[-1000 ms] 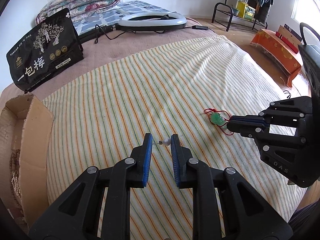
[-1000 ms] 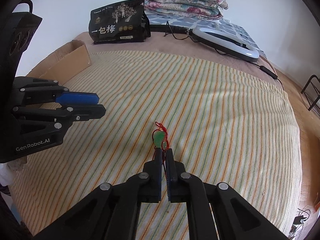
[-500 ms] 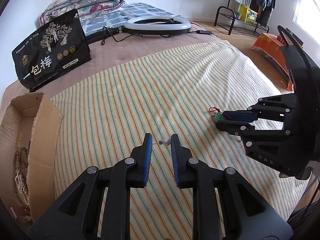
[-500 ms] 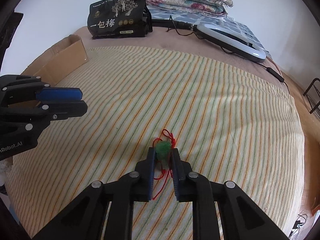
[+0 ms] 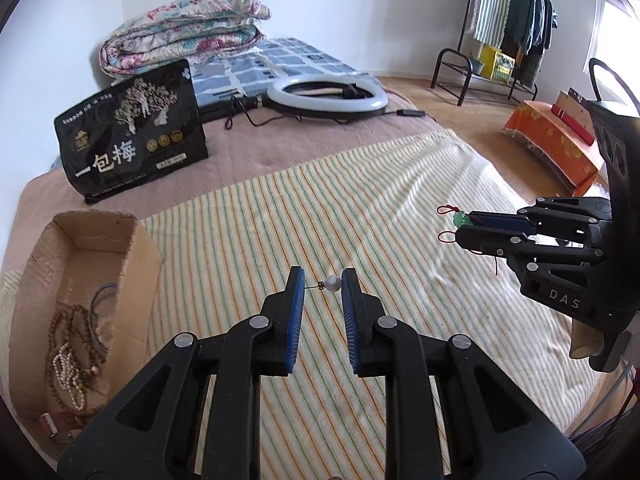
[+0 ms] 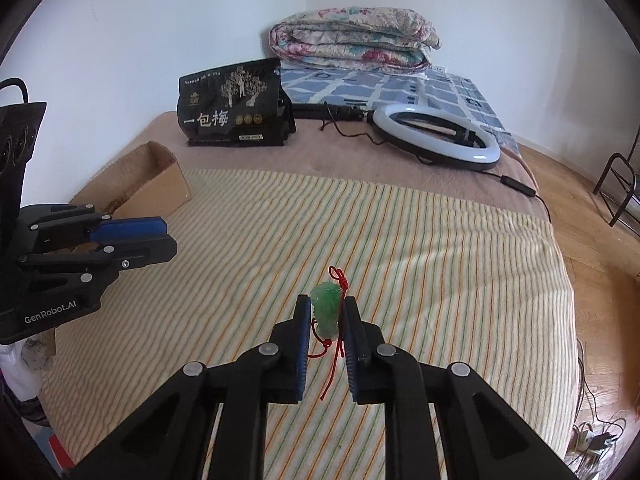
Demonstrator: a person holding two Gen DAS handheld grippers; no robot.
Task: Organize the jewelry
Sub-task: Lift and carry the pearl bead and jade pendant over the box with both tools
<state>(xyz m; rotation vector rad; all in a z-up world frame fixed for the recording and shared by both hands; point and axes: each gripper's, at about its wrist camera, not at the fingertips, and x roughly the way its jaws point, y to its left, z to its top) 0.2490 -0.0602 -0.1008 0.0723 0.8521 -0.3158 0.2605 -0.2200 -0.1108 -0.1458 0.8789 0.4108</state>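
A small pearl earring (image 5: 332, 283) is pinched in my left gripper (image 5: 322, 280), its pin against the left pad and the pearl against the right one. It hangs above the striped cloth (image 5: 280, 208). My right gripper (image 6: 327, 305) is shut on a green jade pendant (image 6: 328, 308), whose red cord dangles below the pads. In the left wrist view, the right gripper (image 5: 466, 226) carries the pendant (image 5: 460, 219) clear of the cloth. From the right wrist view, the left gripper (image 6: 166, 236) is at the left, near the cardboard box (image 6: 160, 184).
The open cardboard box (image 5: 132, 248) at the bed's left edge holds bead necklaces (image 5: 68, 340). A black pouch (image 5: 132, 136), a ring light (image 5: 326, 96) with its cable and a folded quilt (image 5: 180, 28) lie at the far end. A clothes rack (image 5: 500, 40) stands beyond.
Both grippers have risen off the cloth with their pieces. The right jaws, shut just short of the pendant a second ago, now have it between the pads, lifted.
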